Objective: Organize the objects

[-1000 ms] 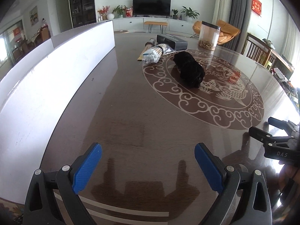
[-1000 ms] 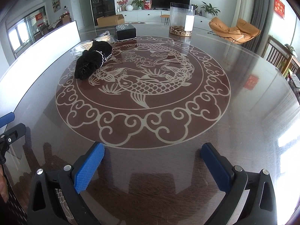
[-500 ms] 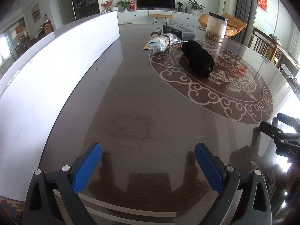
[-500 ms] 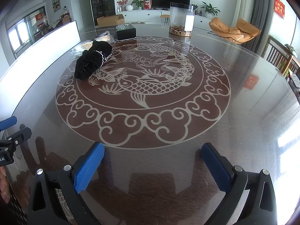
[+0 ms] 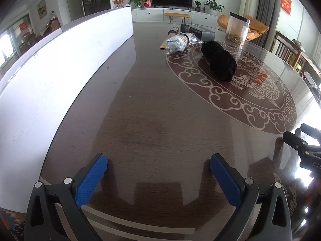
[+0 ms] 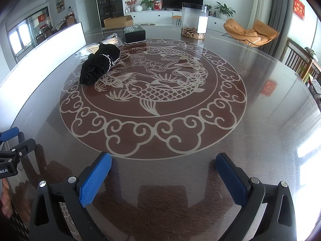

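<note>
A black bundled cloth (image 5: 219,61) lies on the round glass-topped table (image 5: 152,108), far ahead of my left gripper; it also shows in the right wrist view (image 6: 99,66). Beyond it lie a clear bag of cotton swabs (image 5: 179,43), a black box (image 5: 197,32) and a clear jar (image 5: 236,29). The box (image 6: 134,34) and jar (image 6: 193,21) show at the far side in the right wrist view. My left gripper (image 5: 158,163) is open and empty near the table's front edge. My right gripper (image 6: 163,163) is open and empty over the front edge.
A white board (image 5: 60,60) stands along the table's left side. The right gripper (image 5: 303,140) shows at the right edge of the left wrist view, and the left gripper (image 6: 12,140) at the left edge of the right wrist view. Chairs (image 6: 301,64) stand beyond the table at right.
The left gripper has turned slightly to the left, so the cloth and bag sit further right in its view. The right gripper has barely moved.
</note>
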Available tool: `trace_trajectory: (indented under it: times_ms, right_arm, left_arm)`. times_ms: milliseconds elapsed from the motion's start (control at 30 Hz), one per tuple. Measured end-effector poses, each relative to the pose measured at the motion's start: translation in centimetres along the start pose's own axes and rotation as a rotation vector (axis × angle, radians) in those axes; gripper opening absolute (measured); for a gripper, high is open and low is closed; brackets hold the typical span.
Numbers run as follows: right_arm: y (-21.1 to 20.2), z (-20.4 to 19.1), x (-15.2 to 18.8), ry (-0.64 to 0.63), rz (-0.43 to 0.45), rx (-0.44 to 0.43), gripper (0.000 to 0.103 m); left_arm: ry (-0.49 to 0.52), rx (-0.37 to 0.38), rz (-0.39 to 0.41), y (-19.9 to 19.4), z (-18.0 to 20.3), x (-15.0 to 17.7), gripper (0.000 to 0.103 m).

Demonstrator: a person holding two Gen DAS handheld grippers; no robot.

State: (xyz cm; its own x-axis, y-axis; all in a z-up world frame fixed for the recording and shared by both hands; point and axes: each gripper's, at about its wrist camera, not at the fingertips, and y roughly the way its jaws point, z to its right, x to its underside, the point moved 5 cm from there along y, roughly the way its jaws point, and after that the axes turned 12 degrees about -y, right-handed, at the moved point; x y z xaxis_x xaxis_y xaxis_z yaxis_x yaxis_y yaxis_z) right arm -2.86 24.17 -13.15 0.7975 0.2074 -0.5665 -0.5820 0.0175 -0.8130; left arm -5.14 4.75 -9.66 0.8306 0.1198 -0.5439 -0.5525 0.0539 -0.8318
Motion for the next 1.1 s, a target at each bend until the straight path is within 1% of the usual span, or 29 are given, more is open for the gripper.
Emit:
trace_trajectory:
  times_ms: [167, 367, 567, 667, 767, 800, 867, 967, 1000, 1100]
  right_arm:
    - [-0.1, 0.0, 0.0, 0.0, 0.0, 0.0, 0.103]
    - [0.0, 0.0, 0.0, 0.0, 0.0, 0.0, 0.103]
    - [-0.1, 0.1, 0.1, -0.001, 0.0, 0.001, 0.103]
    - [0.2, 0.1, -0.4, 0.005, -0.025, -0.005, 0.103]
    - [1.2, -0.9, -2.4, -0.023, -0.044, -0.06, 0.103]
    - [1.7, -1.6, -3.7, -0.022, -0.038, -0.112, 0.103]
    - [2.4, -2.5, -5.9, -0.015, -0.014, -0.173, 0.103]
    - [3.8, -4.3, -10.5, -0.035, 0.042, -0.182, 0.103]
    - [4.2, -4.9, -11.6, -0.043, 0.052, -0.182, 0.103]
    - [6.5, -6.4, -14.7, -0.069, 0.045, -0.178, 0.103]
  left_arm:
    - [-0.003, -0.002, 0.004, 0.1, -0.1, -0.1, 0.103]
    - [-0.04, -0.023, 0.015, 0.2, -1.0, -0.3, 0.103]
    - [-0.041, -0.023, 0.018, 0.1, -1.0, -0.3, 0.103]
    - [-0.041, -0.023, 0.02, 0.1, -1.0, -0.3, 0.103]
    - [-0.044, -0.024, 0.025, 0.1, -1.0, -0.4, 0.103]
    - [-0.044, -0.024, 0.026, 0.1, -1.0, -0.4, 0.103]
    - [-0.045, -0.024, 0.027, 0.1, -1.0, -0.4, 0.103]
    - [-0.045, -0.024, 0.028, 0.1, -1.0, -0.4, 0.103]
    - [-0.045, -0.024, 0.027, 0.1, -1.0, -0.4, 0.103]
    - [-0.045, -0.024, 0.028, 0.0, -1.0, -0.4, 0.103]
